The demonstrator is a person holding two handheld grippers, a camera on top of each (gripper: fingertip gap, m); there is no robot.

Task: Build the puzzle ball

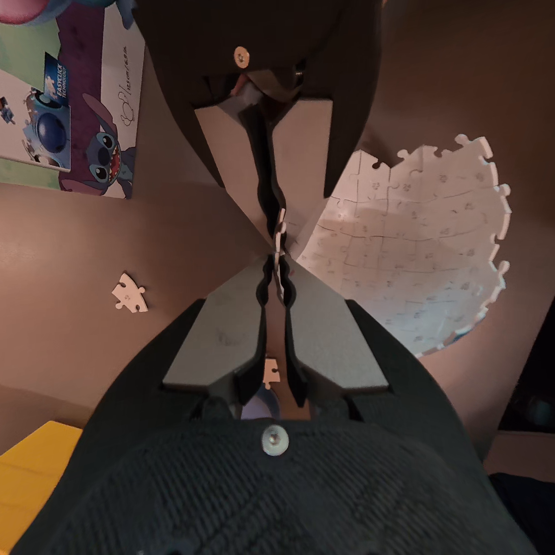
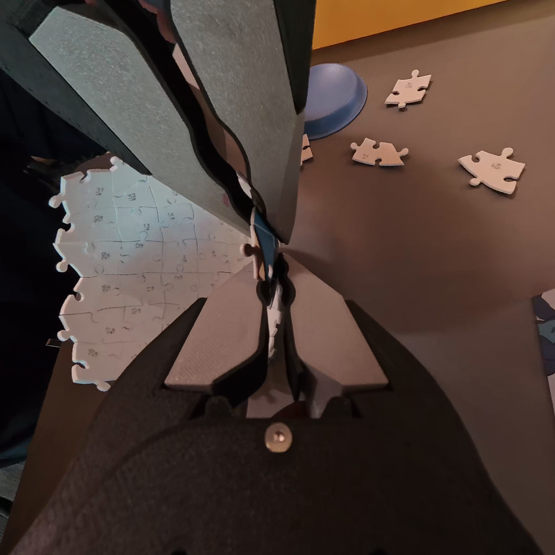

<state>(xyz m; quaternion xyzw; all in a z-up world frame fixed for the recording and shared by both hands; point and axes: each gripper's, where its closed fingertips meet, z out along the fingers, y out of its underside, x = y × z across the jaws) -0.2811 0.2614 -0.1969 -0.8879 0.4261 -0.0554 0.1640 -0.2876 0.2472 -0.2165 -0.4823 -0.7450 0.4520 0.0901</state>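
The half-built puzzle ball (image 1: 420,240) is a white, numbered bowl-shaped shell, at right in the left wrist view and at left in the right wrist view (image 2: 135,264). My left gripper (image 1: 277,264) is shut on the shell's rim, where the blue printed outer side (image 2: 265,243) shows. My right gripper (image 2: 276,273) is shut on a puzzle piece (image 1: 281,228), seen edge-on, and holds it against that same part of the rim. The two grippers meet tip to tip: the right gripper (image 1: 279,237) comes from the top in the left wrist view, the left gripper (image 2: 267,231) from the top in the right wrist view.
Loose white pieces lie on the brown table (image 2: 420,270): three at upper right (image 2: 408,88) (image 2: 378,156) (image 2: 492,169), one at left (image 1: 129,295). A blue dish (image 2: 336,102) stands behind the grippers. The picture box (image 1: 69,105) lies at far left. A yellow object (image 1: 33,468) is nearby. The grippers are tip to tip, or close to it. Both grippers' tips are roughly 15 cm from the blue dish (image 2: 336,102).
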